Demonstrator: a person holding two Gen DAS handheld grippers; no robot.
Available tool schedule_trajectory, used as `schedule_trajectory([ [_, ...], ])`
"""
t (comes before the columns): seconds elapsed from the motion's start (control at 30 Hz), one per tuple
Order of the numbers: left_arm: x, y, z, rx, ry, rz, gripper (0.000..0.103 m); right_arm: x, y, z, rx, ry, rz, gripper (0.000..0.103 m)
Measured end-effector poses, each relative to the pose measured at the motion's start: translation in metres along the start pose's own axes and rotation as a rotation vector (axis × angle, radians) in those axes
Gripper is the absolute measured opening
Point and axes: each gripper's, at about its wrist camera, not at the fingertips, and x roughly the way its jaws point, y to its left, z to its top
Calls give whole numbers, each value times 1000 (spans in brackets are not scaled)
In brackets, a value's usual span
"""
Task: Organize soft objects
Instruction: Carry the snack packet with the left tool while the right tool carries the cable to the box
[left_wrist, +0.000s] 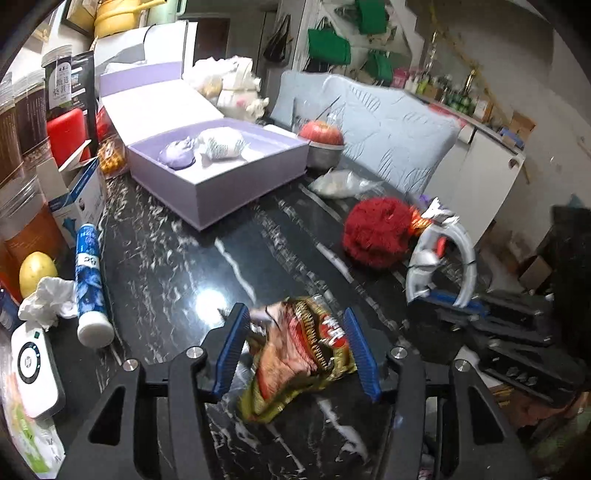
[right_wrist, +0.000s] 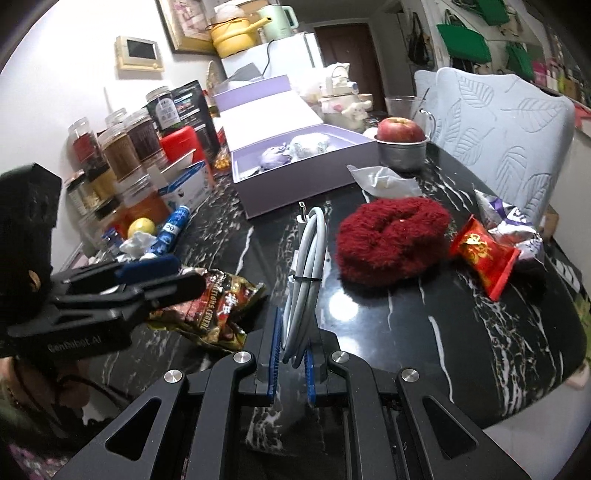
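Observation:
My left gripper (left_wrist: 295, 325) is open around a crumpled brown and gold snack packet (left_wrist: 299, 350) on the black marble table; the packet also shows in the right wrist view (right_wrist: 214, 306). My right gripper (right_wrist: 291, 350) is shut on a coiled grey cable (right_wrist: 308, 258) and holds it upright; the cable also shows in the left wrist view (left_wrist: 443, 258). A fluffy red scrunchie (right_wrist: 391, 240) lies right of the cable. An open lilac box (left_wrist: 218, 173) at the back holds a purple soft thing (left_wrist: 177, 155) and a white soft thing (left_wrist: 221, 146).
A red packet (right_wrist: 484, 254) and a purple-white wrapper (right_wrist: 513, 221) lie at the right. An apple in a metal bowl (right_wrist: 402, 140), a clear bag (right_wrist: 384, 181), jars (right_wrist: 118, 151), a blue tube (left_wrist: 90, 284), a lemon (left_wrist: 37, 271) and a blue chair (right_wrist: 509, 133) surround the table.

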Motion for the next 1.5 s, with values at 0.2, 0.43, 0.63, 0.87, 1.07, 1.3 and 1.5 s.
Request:
schedule_trajectory([
  [0.2, 30, 4, -6, -42, 120, -2, 91, 1, -12, -5, 41, 16, -28, 11],
  [0.43, 48, 4, -7, -51, 166, 31, 98, 3, -22, -7, 69, 29, -50, 11],
  [0.63, 55, -8, -9, 30, 155, 81, 98, 7, -26, -11, 73, 47, -63, 11],
  [0.87, 57, -13, -10, 73, 147, 89, 98, 11, -30, -14, 85, 65, -70, 11],
  [1.07, 55, -14, -12, 80, 128, 89, 93, 13, -29, -14, 80, 72, -70, 11],
  [1.3, 49, -24, -14, 132, 95, 49, 62, 15, -30, -15, 86, 78, -70, 12],
  [1.5, 48, -18, -9, 106, 103, 33, 61, 17, -29, -17, 77, 78, -67, 11],
])
